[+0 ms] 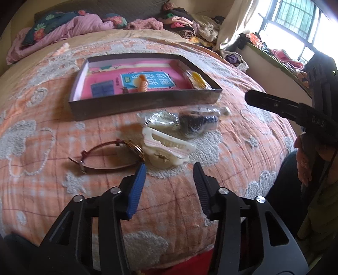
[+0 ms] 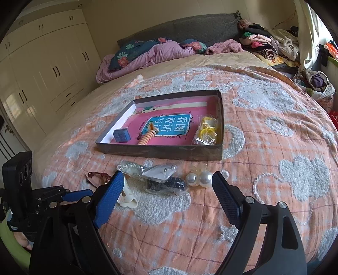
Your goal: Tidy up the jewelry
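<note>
A home bedroom: big bed (image 2: 264, 131) w/ orange patterned quilt, pillows (image 2: 124, 56) and a rumpled pink blanket (image 2: 160, 52) at the grey headboard (image 2: 190, 27), built-in cream wardrobes (image 2: 42, 63) along one wall, piles of clothes (image 2: 268, 46) by the barred window (image 1: 295, 19).

The left gripper (image 1: 169, 167), blue-padded jaws apart, hovers above a cream plastic hair claw (image 1: 166, 148) beside what looks like a red-strapped wristwatch (image 1: 109, 155).
</note>
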`<state>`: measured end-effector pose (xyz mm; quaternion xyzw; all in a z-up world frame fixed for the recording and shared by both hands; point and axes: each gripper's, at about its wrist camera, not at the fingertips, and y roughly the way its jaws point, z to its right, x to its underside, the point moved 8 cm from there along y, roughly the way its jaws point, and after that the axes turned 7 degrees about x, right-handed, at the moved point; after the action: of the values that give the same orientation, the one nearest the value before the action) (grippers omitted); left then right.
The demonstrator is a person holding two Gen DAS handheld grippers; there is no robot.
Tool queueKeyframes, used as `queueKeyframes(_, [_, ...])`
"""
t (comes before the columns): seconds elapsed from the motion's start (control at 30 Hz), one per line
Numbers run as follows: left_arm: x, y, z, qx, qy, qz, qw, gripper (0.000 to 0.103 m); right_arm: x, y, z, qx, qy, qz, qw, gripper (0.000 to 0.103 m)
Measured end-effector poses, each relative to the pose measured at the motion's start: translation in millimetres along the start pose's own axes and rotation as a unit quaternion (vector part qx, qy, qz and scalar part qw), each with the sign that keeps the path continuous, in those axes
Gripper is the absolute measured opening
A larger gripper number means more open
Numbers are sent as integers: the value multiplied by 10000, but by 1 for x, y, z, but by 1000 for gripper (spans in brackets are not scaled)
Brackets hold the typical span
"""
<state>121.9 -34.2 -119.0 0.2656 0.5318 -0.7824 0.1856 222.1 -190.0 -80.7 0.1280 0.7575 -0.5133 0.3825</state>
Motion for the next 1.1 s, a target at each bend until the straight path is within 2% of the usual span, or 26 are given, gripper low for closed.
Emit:
queueKeyframes(0.2, [5, 16, 2, 171, -45, -160, 9997, 34, 2, 3, -2, -1, -30, -37, 10000, 84])
queueKeyframes(0.4, [6, 33, -2, 173, -135, -307, 9993, 34, 3, 5, -2, 0, -34, -59, 10000, 84])
queueKeyframes(0.43, [5, 35, -4, 168, -158, -325, 9992, 37, 3, 6, -1, 1, -32, -61, 10000, 84])
queueKeyframes(0.53, [3, 40, -8, 137, -225, -320, 9991, 53, 4, 8, -1, -1, -21, -80, 10000, 84])
queueKeyframes(0.67, [-3, 46, -11, 34, -229, -287, 9993, 63, 7, 13, -1, -59, 17, -153, 9999, 84])
queueKeyframes(0.83, [-12, 53, -13, 22, -203, -219, 9996, 64, 12, 26, -5, -140, 25, -338, 9993, 84])
queueKeyframes(0.87, [-13, 55, -14, -21, -179, -215, 9996, 68, 13, 28, -7, -172, 23, -383, 9991, 84])
queueKeyframes(0.93, [-15, 57, -17, -59, -171, -210, 9996, 70, 15, 34, -12, -207, -28, -451, 9988, 84])
queueKeyframes(1.1, [-18, 61, -17, -68, -137, -139, 9998, 70, 15, 50, -19, -217, -40, -539, 9983, 84])
